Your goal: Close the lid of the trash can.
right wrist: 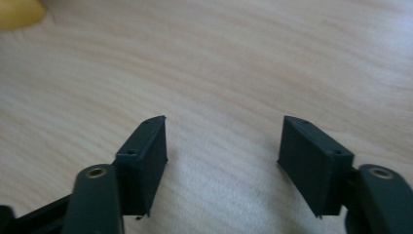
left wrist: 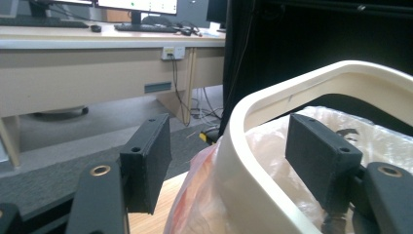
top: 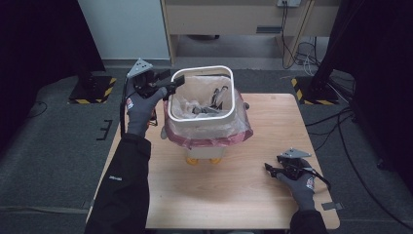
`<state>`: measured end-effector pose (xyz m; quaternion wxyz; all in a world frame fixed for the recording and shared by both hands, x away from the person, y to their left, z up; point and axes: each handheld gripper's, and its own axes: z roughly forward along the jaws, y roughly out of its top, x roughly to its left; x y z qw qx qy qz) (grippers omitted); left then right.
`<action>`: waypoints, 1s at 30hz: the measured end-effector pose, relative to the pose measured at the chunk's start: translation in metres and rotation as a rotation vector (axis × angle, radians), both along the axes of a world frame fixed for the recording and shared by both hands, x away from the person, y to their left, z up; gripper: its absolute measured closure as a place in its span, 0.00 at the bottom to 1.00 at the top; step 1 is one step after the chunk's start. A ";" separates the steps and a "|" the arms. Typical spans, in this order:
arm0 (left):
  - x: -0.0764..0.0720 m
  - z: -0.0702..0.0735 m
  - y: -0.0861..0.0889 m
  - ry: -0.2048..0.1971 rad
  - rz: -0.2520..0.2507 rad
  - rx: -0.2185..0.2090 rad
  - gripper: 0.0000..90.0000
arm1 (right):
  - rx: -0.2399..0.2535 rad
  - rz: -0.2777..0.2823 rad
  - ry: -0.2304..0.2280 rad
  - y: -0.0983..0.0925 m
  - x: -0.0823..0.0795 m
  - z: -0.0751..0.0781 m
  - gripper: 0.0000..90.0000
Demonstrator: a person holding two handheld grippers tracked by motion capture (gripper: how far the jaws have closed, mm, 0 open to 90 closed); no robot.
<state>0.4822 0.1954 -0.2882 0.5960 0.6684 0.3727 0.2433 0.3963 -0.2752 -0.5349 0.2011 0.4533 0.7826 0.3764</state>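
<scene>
Bench [top: 234, 195] of pale wood, carrying a cream plastic waste bin [top: 229, 85] near its far middle. Bin lined with a clear bag with a pink lower edge [top: 209, 141], holding dark scraps [top: 214, 100] too small to identify. Left gripper [top: 171, 84] at the bin's far-left corner, jaws apart astride the rim, not pressing it. Right gripper [top: 269, 168] low over bare bench, near right, jaws apart, nothing between.
</scene>
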 end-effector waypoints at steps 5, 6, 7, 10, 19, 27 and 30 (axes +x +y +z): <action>-0.009 0.002 0.006 -0.047 0.005 -0.013 0.34 | 0.105 -0.030 -0.128 -0.001 0.000 0.026 0.45; -0.015 0.002 0.010 -0.067 0.007 -0.018 0.34 | 0.113 -0.034 -0.146 -0.001 0.001 0.029 0.45; -0.018 0.001 0.013 -0.078 0.006 -0.023 0.34 | 0.128 -0.043 -0.165 -0.001 0.001 0.034 0.46; -0.024 0.000 0.019 -0.098 0.009 -0.024 0.34 | 0.148 -0.057 -0.203 0.000 0.002 0.043 0.46; -0.064 -0.026 0.054 -0.152 0.058 -0.010 0.33 | 0.222 -0.040 -0.307 0.011 0.019 0.100 0.49; -0.088 -0.065 0.069 -0.108 0.117 0.033 0.31 | 0.256 -0.053 -0.376 0.012 0.032 0.144 0.49; -0.092 -0.087 0.075 -0.054 0.135 0.045 0.31 | 0.273 -0.064 -0.388 0.011 0.037 0.154 0.48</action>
